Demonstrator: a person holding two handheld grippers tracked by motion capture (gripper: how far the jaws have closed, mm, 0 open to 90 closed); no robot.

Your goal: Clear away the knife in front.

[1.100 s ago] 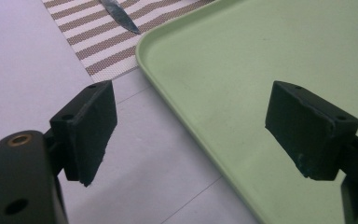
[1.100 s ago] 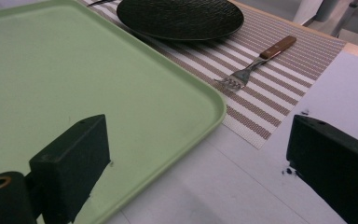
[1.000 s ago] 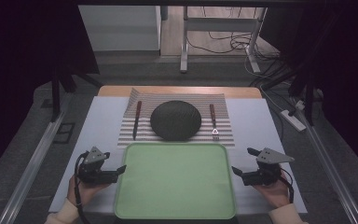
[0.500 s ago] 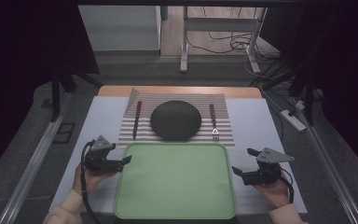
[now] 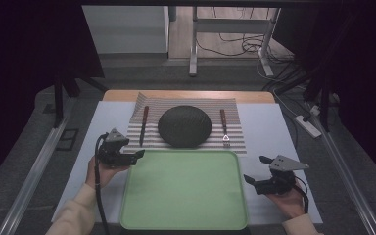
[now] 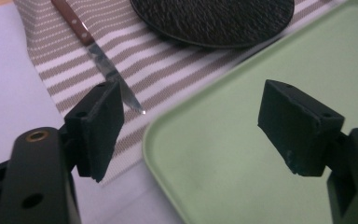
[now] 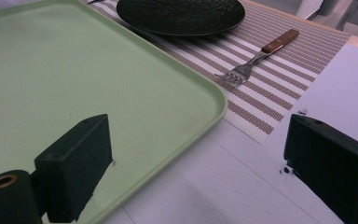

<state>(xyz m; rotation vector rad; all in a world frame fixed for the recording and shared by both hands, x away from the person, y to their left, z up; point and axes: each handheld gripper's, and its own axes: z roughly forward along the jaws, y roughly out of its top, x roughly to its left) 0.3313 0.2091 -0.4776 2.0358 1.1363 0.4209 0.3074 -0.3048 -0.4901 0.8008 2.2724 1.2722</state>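
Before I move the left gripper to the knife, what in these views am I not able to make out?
- Knife: in the left gripper view, handle end cut off by the top edge; the left jaw hides part of the blade edge.
- Plate: far rim cut off by the top edge in the right gripper view.
- Fork: tines too small to count in the high view.
- Tray: near edge cut off by the bottom edge in the high view.
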